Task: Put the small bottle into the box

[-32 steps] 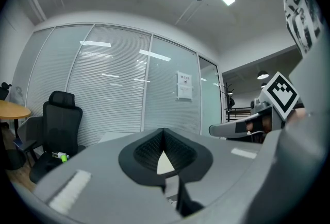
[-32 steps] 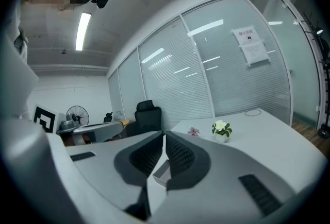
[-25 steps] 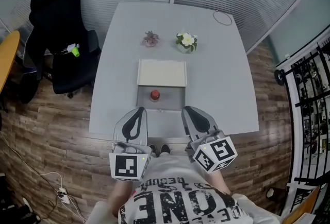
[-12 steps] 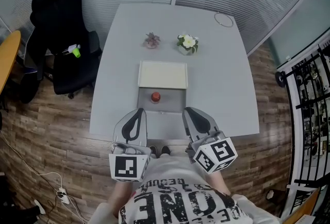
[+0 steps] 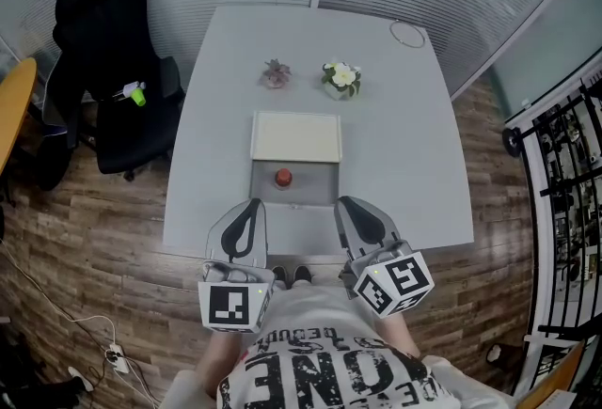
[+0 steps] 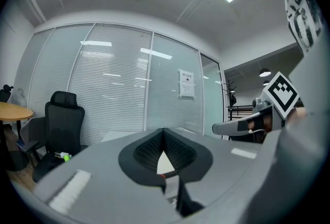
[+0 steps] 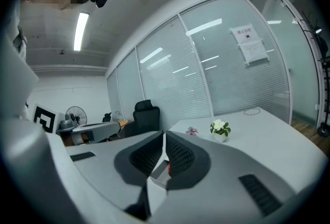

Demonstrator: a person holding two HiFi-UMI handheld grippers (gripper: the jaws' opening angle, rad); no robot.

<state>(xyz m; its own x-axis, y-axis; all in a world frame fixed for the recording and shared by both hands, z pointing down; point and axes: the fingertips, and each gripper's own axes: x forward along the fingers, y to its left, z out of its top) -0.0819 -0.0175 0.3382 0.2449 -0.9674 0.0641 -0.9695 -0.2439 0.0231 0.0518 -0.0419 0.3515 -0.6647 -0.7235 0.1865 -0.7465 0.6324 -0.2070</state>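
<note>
the grey table (image 5: 395, 153) fills most of my head view, and on its near half sits the box (image 5: 318, 183), a grey tray with its cream lid (image 5: 296, 136) laid open flat on the far side. nearer me, the left gripper (image 5: 251, 204) and the right gripper (image 5: 347, 203) hang side by side over the table's near edge, just short of the box and touching nothing. each gripper's own view shows its jaw tips pressed together with nothing held between them. the small bottle (image 5: 282, 177) is inside the tray, a little left of centre and clear of the walls. by my reading the placing is done, and what is left, if anything, is closing the lid, which the task sentence does not ask for. from above i see only the bottle's round red cap, so i judge it stands upright, long axis vertical, cap pointing up at the camera. i cannot make out its body.
</note>
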